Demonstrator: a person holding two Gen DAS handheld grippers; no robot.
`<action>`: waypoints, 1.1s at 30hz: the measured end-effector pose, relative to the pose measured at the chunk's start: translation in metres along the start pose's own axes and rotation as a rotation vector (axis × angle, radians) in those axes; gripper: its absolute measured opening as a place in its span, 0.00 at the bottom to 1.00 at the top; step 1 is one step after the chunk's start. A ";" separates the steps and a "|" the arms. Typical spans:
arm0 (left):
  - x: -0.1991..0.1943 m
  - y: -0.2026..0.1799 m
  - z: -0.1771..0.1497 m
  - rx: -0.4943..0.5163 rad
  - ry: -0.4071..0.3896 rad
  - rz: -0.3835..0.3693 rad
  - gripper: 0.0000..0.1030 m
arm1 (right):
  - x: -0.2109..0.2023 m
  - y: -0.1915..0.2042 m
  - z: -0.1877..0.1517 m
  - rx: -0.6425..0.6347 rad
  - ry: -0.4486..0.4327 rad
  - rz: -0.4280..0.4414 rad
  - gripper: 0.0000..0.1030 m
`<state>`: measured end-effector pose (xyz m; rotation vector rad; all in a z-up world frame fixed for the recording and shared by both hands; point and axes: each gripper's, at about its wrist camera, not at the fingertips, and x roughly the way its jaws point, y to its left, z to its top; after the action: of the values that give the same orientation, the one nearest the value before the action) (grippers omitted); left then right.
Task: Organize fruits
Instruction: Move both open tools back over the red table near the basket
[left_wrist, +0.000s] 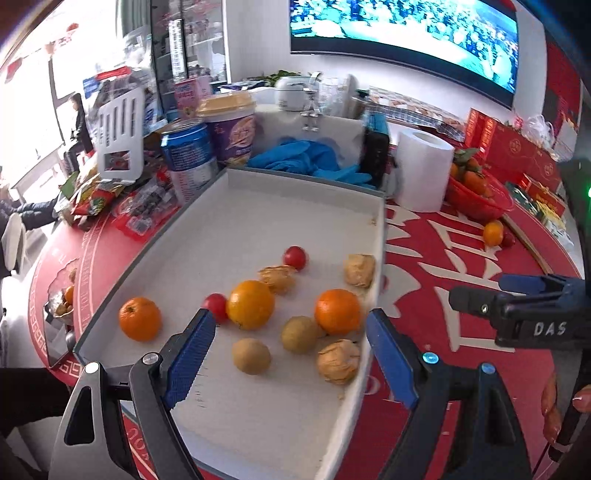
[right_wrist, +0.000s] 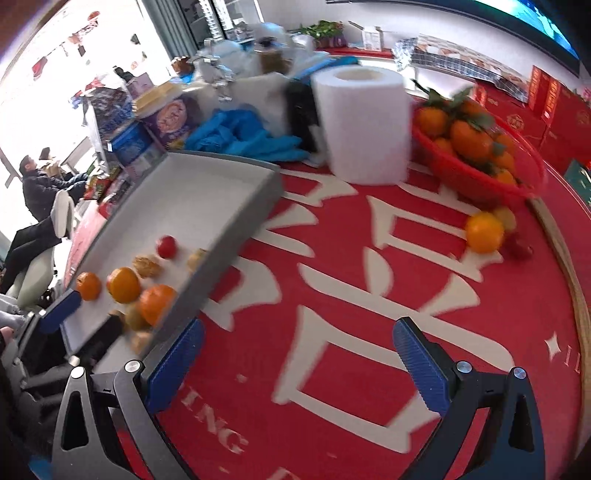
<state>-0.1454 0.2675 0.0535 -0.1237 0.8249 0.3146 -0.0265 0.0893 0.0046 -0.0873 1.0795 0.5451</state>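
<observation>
1. I am holding my left tongs (left_wrist: 291, 354) released over the near end of the grey tray (left_wrist: 207, 206), nothing between the pads; my right tongs (right_wrist: 299, 362) are spread wide too, hanging empty over the red desk (right_wrist: 332, 258) just beside the tray.
2. Nearest my left tongs are lying two husked physalis-like fruits; the closest one (left_wrist: 338, 361) is looking papery and crushable, so I am judging it wants a soft pinch across the husk's belly.
3. Two brownish round fruits (left_wrist: 251, 356) are sitting beside it, looking firm; I would be taking them across the middle.
4. Three oranges (left_wrist: 338, 311) are resting further in: heavier, stiff-skinned, prone to rolling, so I am planning a hold at the widest part.
5. Two small red tomato-like fruits (left_wrist: 295, 257) are looking smooth, slippery and easily burst.
6. Well apart on the desk, a loose orange (right_wrist: 484, 232) is lying just beside the red basket (right_wrist: 524, 184) of leafy tangerines, beyond my right tongs.
</observation>
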 end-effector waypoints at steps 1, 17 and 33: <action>-0.001 -0.005 0.001 0.009 0.003 -0.010 0.84 | -0.001 -0.007 -0.004 0.002 0.001 -0.015 1.00; 0.024 -0.150 0.034 0.217 0.086 -0.257 0.84 | -0.034 -0.131 -0.069 0.090 -0.023 -0.287 1.00; 0.106 -0.237 0.066 0.199 0.143 -0.256 0.84 | -0.041 -0.138 -0.078 0.070 -0.091 -0.279 1.00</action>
<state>0.0450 0.0827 0.0164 -0.0644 0.9659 -0.0187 -0.0406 -0.0711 -0.0243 -0.1480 0.9765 0.2577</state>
